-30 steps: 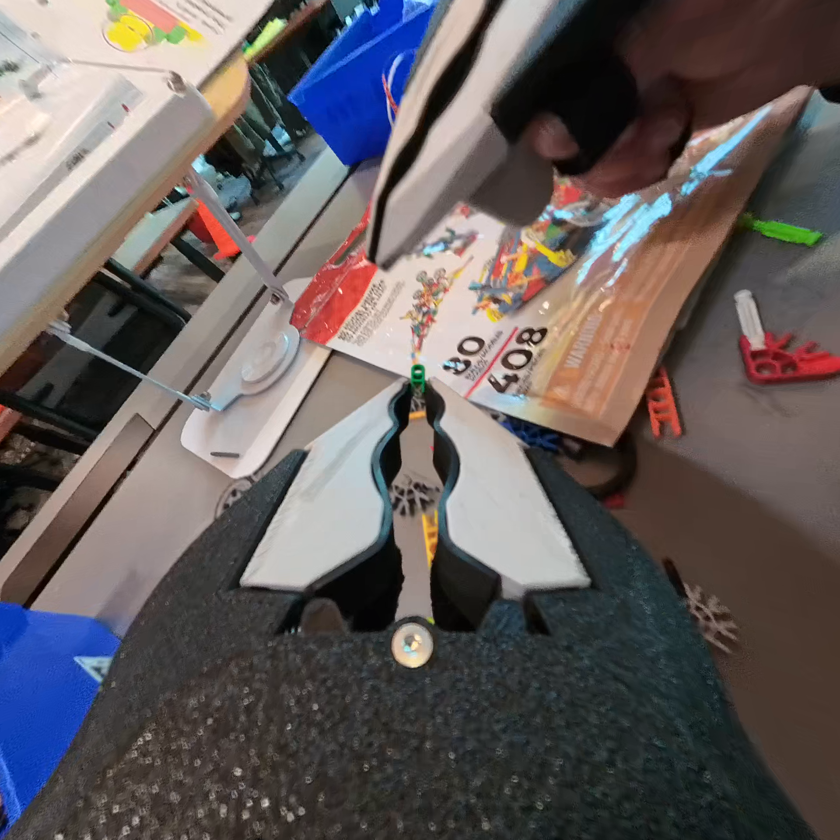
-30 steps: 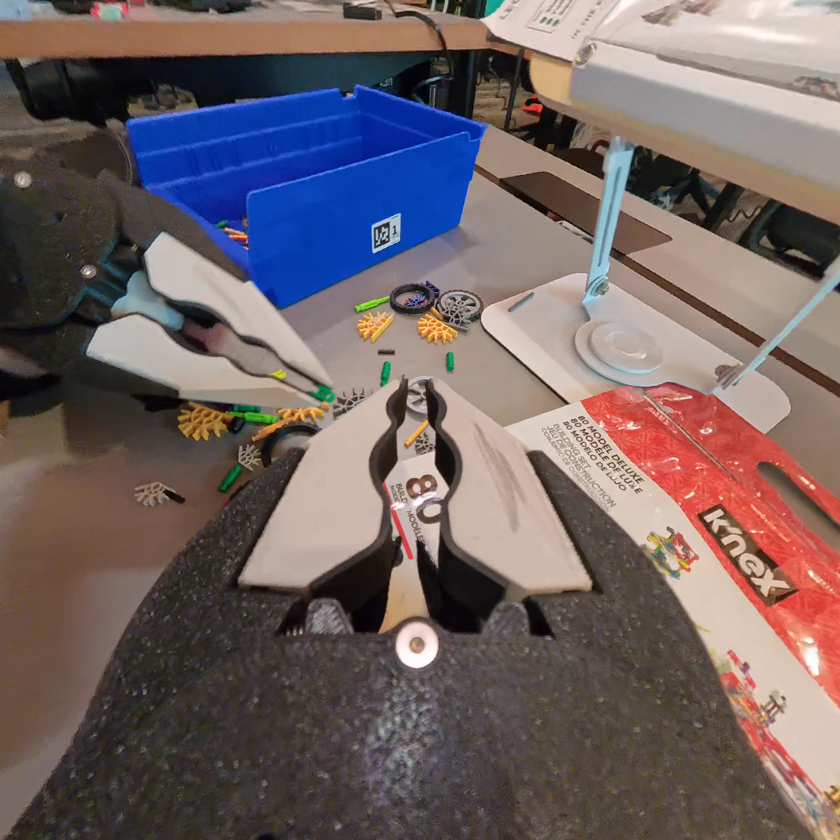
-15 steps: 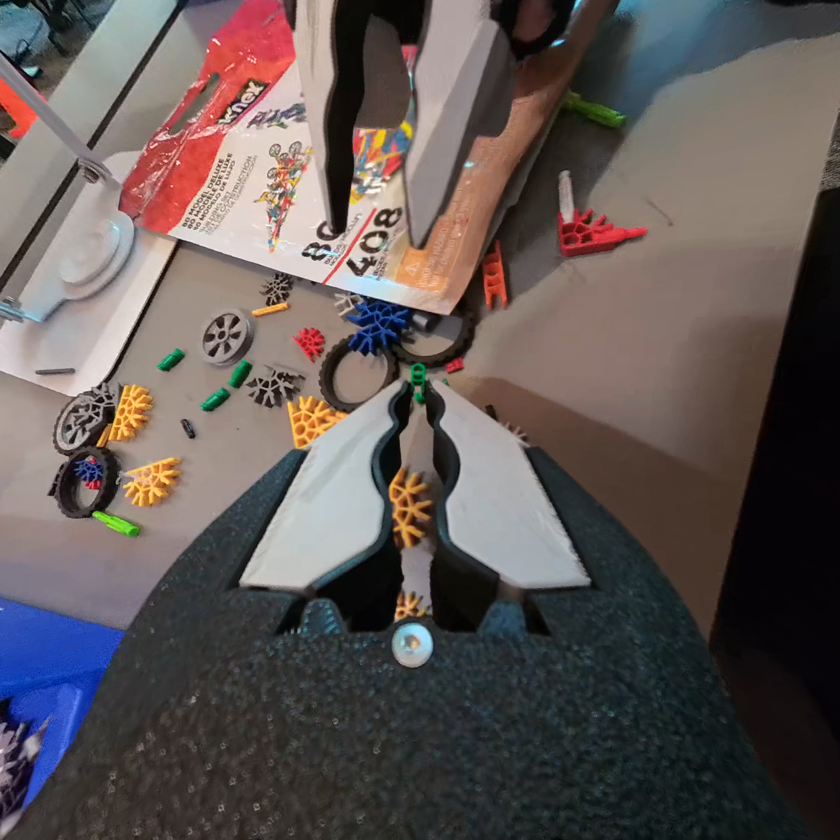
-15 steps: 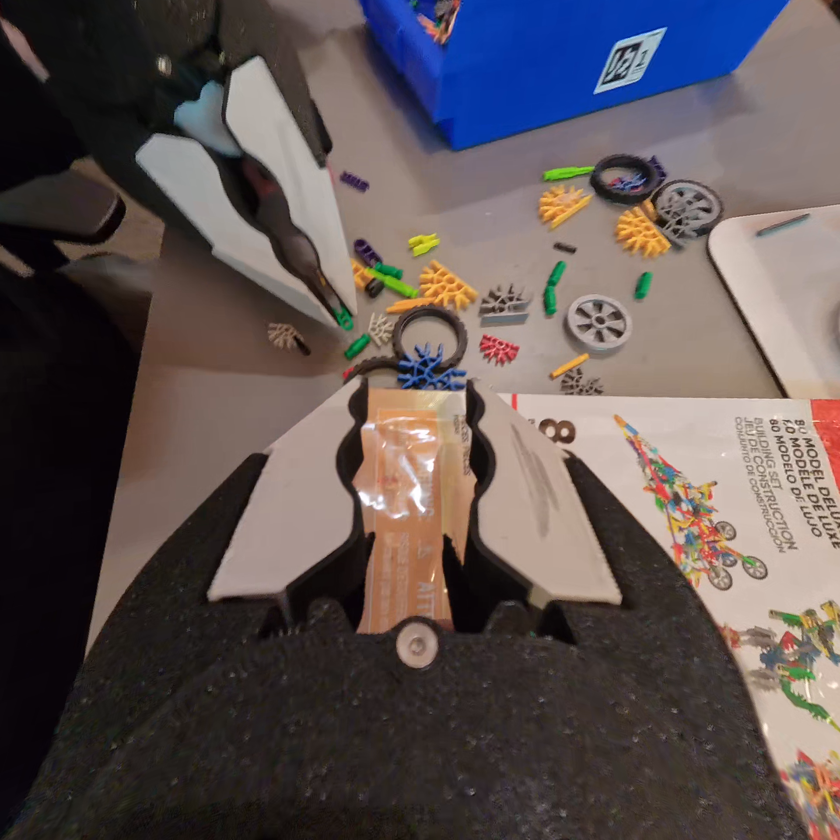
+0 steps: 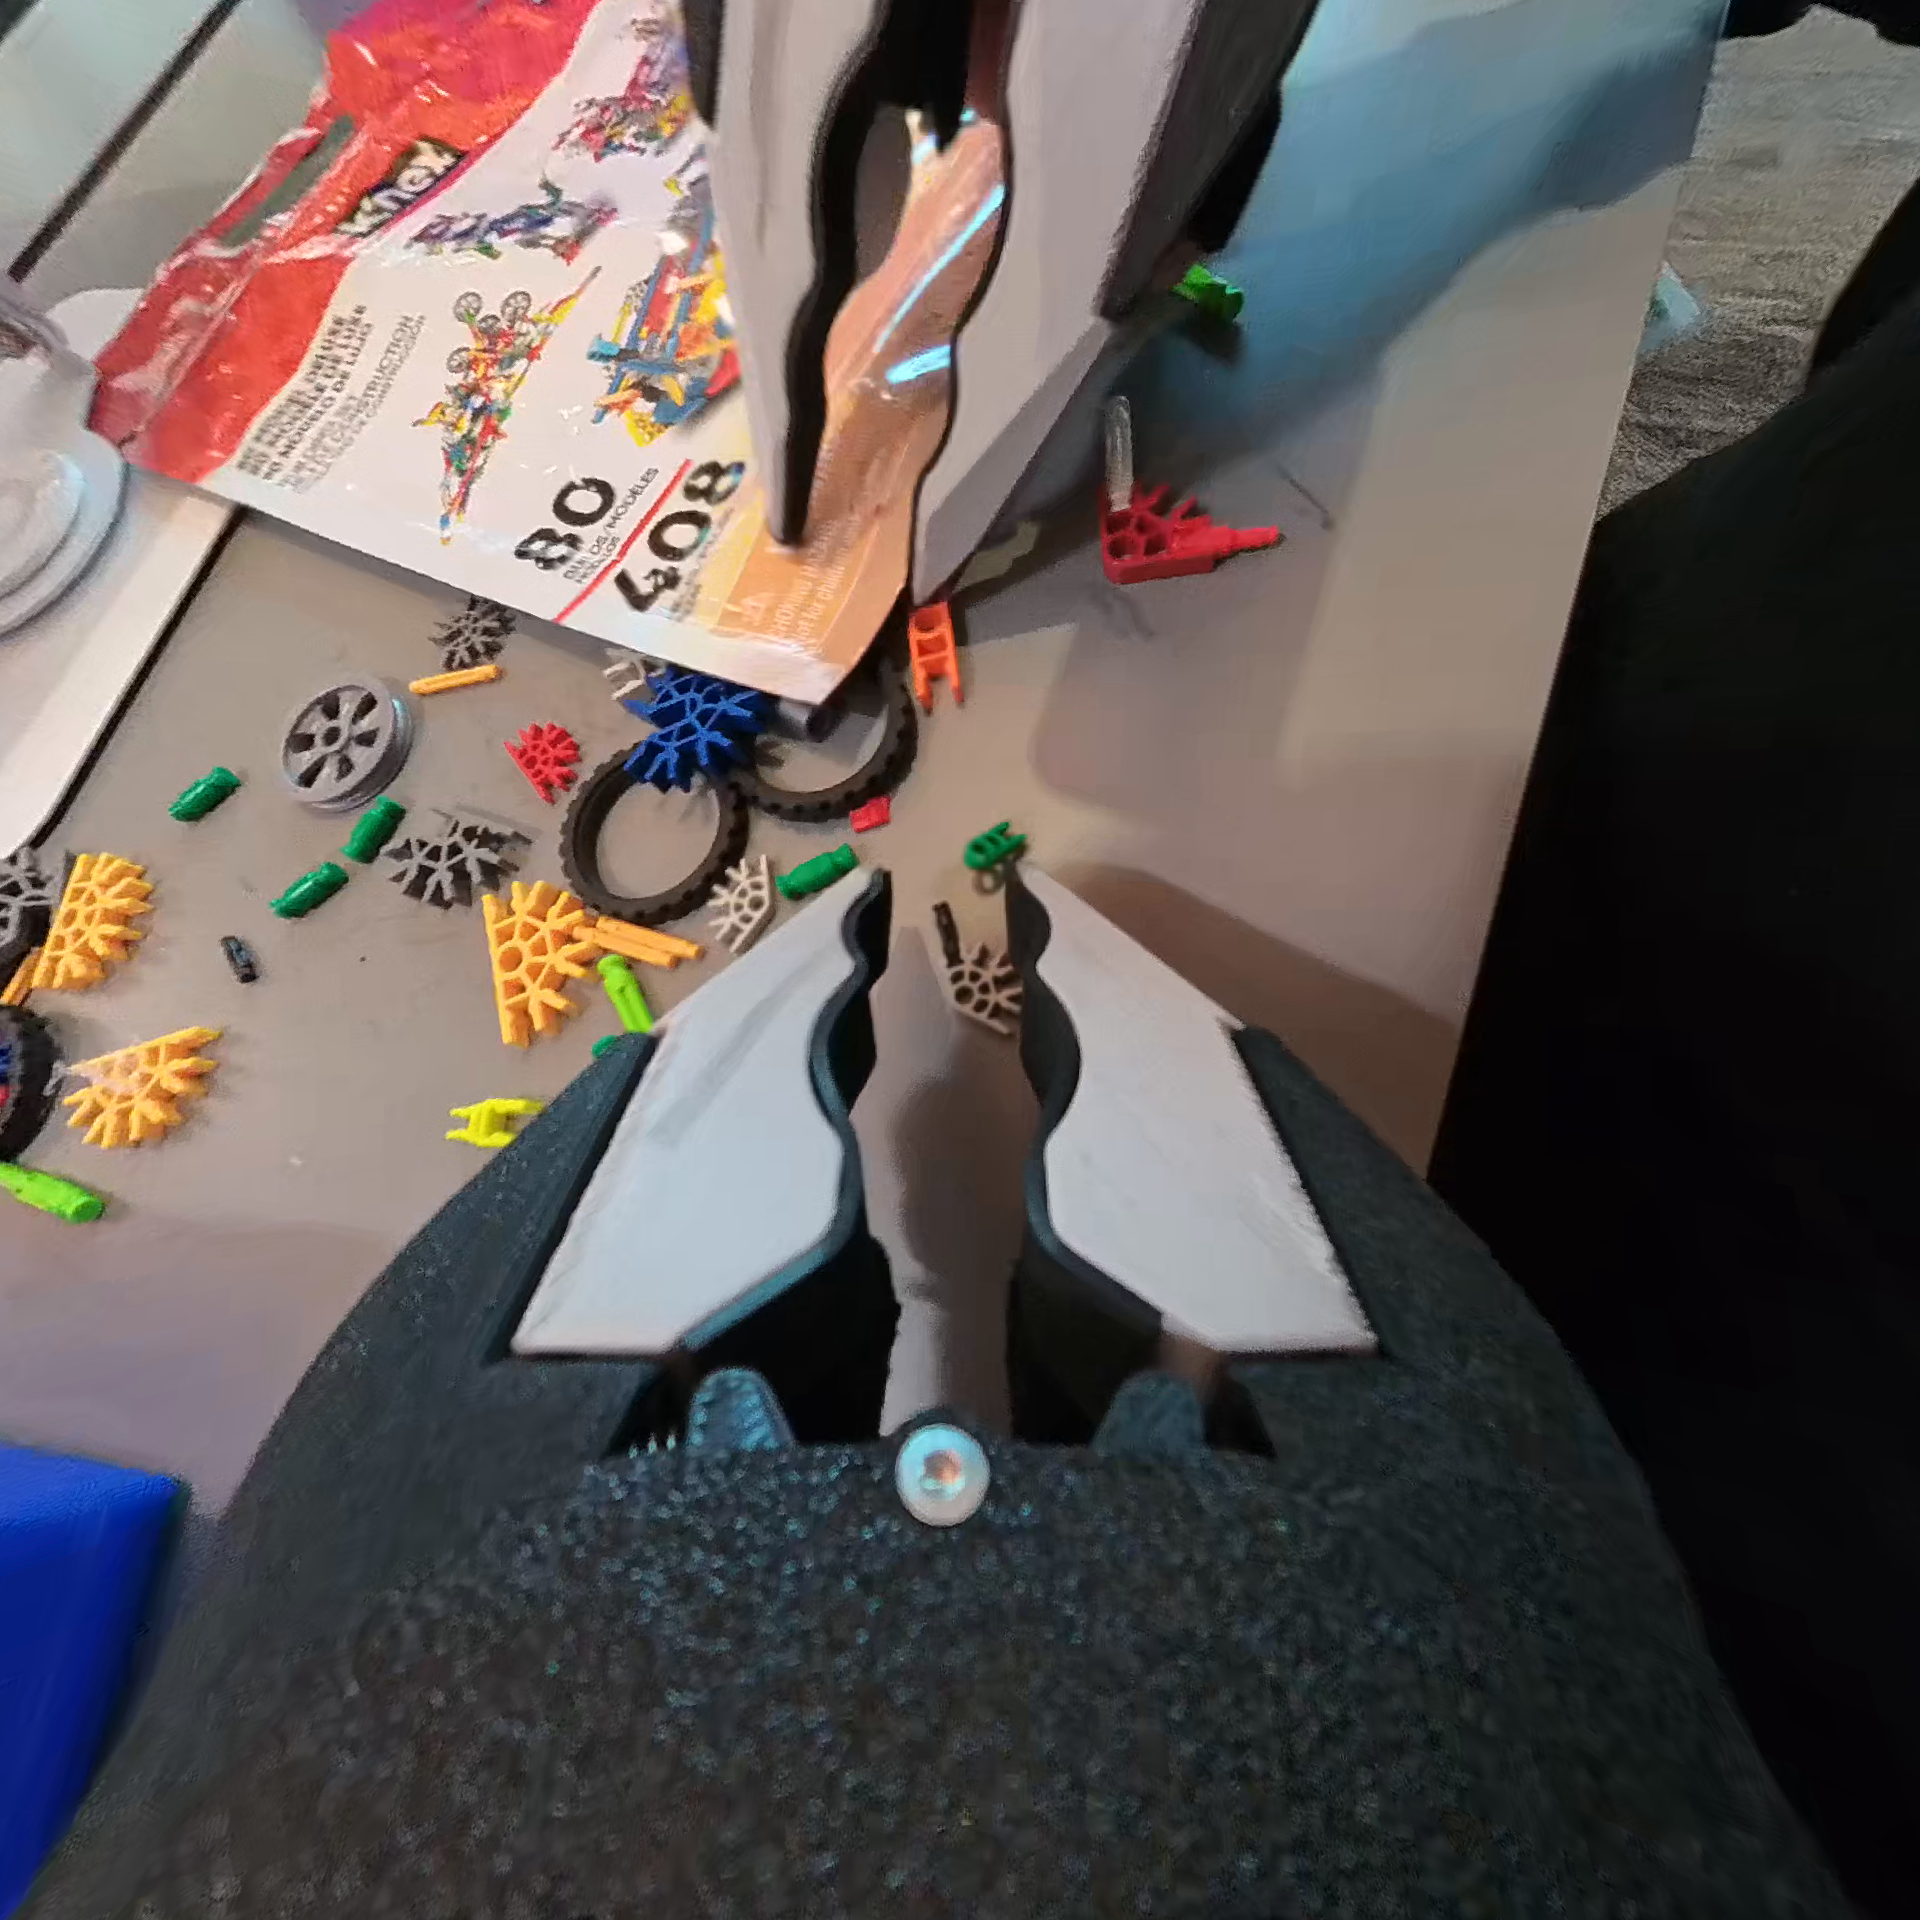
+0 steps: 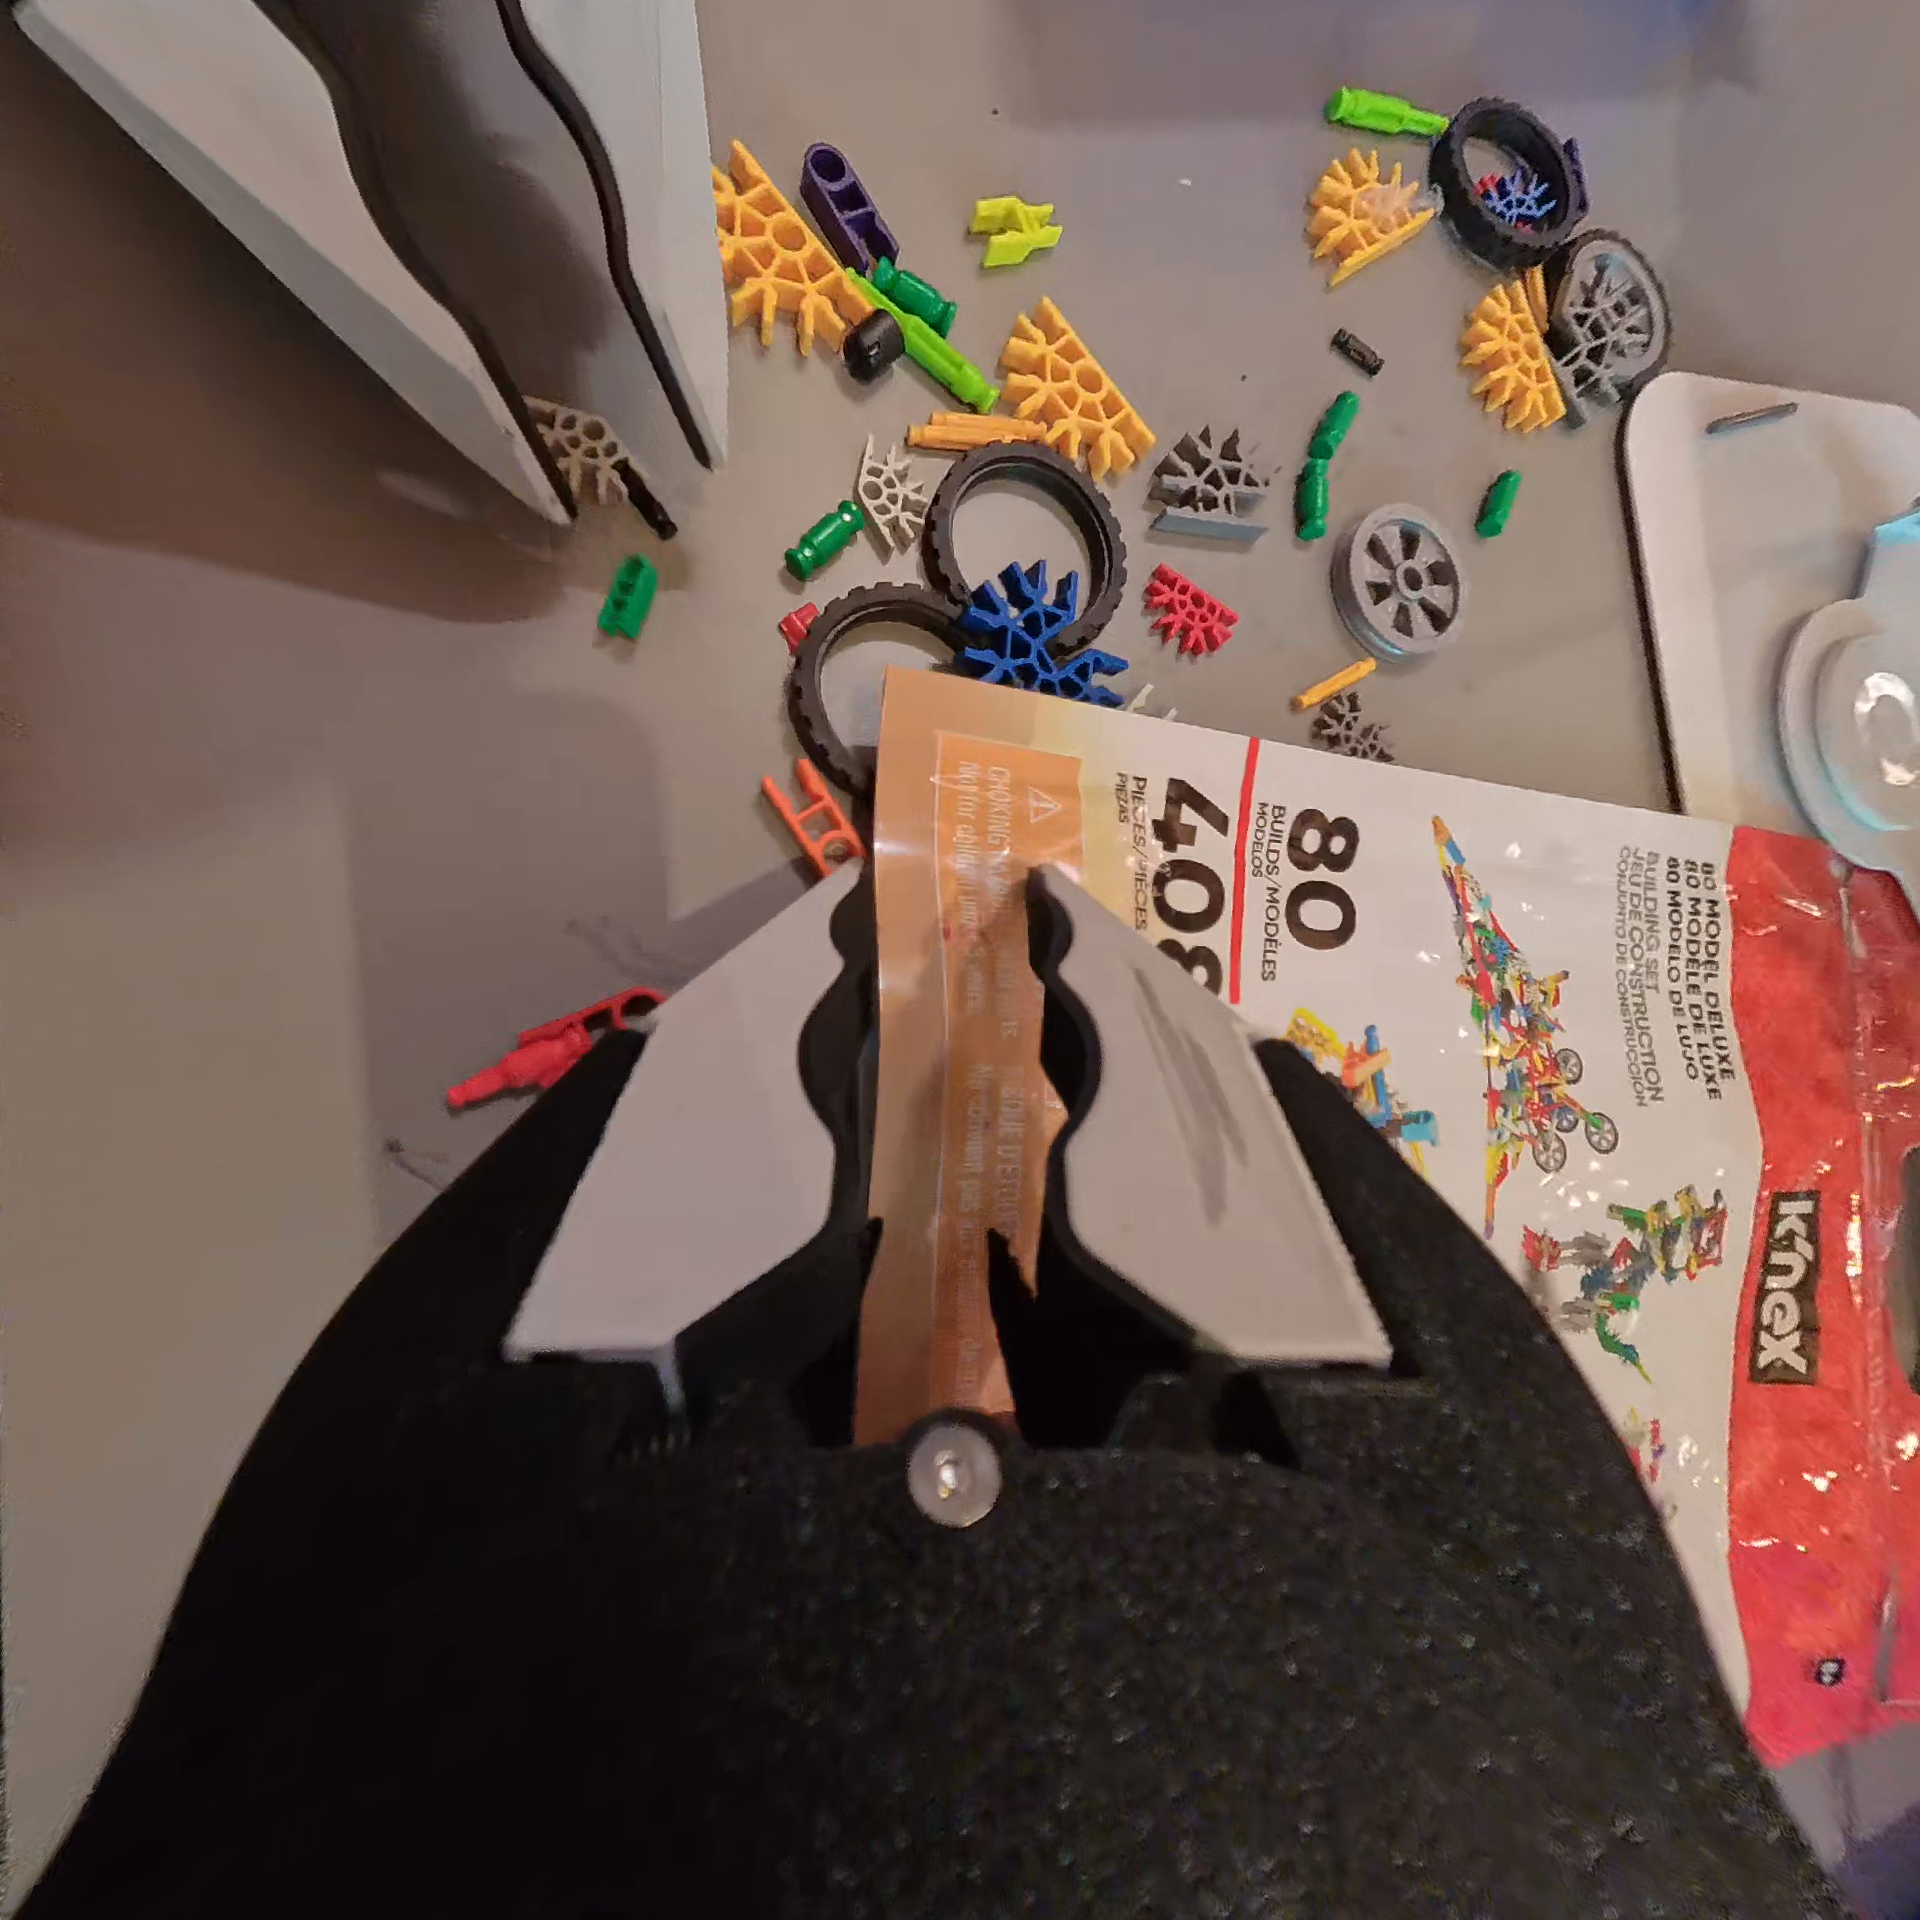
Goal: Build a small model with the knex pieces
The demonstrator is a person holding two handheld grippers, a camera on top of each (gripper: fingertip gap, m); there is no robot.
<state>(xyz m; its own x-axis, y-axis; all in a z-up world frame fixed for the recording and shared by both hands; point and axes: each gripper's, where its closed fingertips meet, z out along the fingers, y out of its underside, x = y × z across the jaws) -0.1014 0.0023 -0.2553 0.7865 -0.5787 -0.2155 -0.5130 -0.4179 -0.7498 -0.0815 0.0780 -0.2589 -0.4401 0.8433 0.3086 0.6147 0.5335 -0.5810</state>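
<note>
My left gripper (image 5: 948, 894) is open and low over the grey table. A grey fan-shaped connector (image 5: 977, 987) lies between its fingers. A small green clip (image 5: 992, 844) lies on the table just beyond its tips. My right gripper (image 6: 945, 878) is open over the orange strip at the edge of a printed plastic toy bag (image 6: 1351, 935) that lies flat. Its right finger is over the bag and its left finger is beside the bag's edge. In the right wrist view the left gripper (image 6: 634, 483) straddles the grey connector (image 6: 587, 452), and the green clip (image 6: 627, 594) lies near it.
Loose building pieces are scattered between the grippers: black tyres (image 6: 1023, 530), a blue connector (image 6: 1029, 634), yellow fans (image 6: 1075, 390), green rods, a grey wheel (image 6: 1397, 582). A red piece (image 5: 1164, 535) lies by the bag. A white lamp base (image 6: 1766, 582) and a blue bin (image 5: 62, 1621) flank them. One gripper's finger ends stand about 9 centimeters off the other's.
My left gripper has opened and let go of the green clip, which now lies on the table. Both grippers have tilted down and come closer to the table. My right gripper has opened over the bag.
</note>
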